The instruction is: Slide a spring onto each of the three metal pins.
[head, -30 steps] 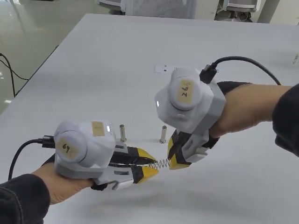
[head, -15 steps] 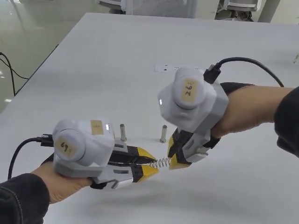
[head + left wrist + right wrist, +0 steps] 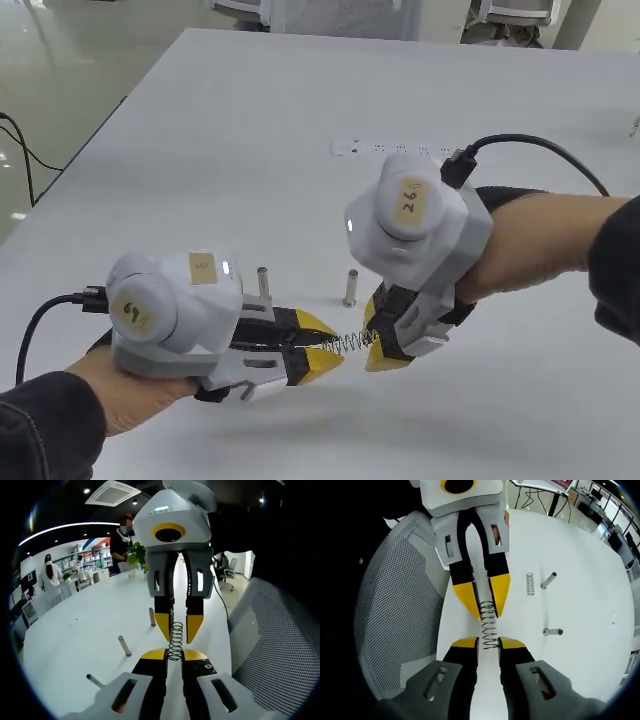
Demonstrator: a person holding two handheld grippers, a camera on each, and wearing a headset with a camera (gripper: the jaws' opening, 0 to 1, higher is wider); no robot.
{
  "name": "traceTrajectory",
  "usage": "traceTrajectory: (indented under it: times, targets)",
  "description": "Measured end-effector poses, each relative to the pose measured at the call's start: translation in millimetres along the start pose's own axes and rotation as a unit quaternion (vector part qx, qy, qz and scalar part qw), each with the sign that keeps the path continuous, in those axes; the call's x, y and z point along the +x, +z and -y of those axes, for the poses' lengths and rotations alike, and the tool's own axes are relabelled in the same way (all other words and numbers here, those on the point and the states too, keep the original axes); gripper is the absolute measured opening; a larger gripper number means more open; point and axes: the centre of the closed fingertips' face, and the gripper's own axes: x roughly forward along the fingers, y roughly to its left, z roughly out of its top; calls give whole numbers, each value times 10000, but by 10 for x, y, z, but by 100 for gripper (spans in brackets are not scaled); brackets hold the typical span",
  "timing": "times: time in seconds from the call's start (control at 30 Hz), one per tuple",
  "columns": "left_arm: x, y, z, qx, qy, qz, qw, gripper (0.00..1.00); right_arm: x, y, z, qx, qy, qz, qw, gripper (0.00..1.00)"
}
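Setting: A white bench in an open-plan office, with people standing far off in the left gripper view.
Spring: The spring hangs level in the air over the bench's near edge, spanning the two tools.
Left gripper: The left gripper is pinched on one end.
Right gripper: The right gripper is clamped on the other end, probably a hand-over to line up the coil.
Pins: Three bare metal pins stand in a row just beyond.
Spare: A loose spring lies beside one pin.

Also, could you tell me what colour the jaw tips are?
Yellow, on the left gripper and right gripper, both pinching the spring; clearest in the right gripper view.
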Motion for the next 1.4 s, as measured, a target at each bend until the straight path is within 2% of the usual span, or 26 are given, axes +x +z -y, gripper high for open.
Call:
traceTrajectory:
  times: [0.43, 0.6, 0.97, 1.4]
  targets:
    - [1, 19, 17, 11, 11, 38, 10000, 7, -28, 20, -3, -42, -65, 34, 10000, 13]
    - [3, 6, 20, -3, 0, 17, 10000, 7, -113, 107, 8, -49, -136, 130, 9998, 13]
    - [19, -11, 33, -27, -36, 4, 10000, 7, -168, 227, -14, -125, -177, 122, 9997, 13]
    - [25, -7, 17, -107, -51, 58, 9999, 8, -199, 360, -23, -97, -146, 251, 9995, 13]
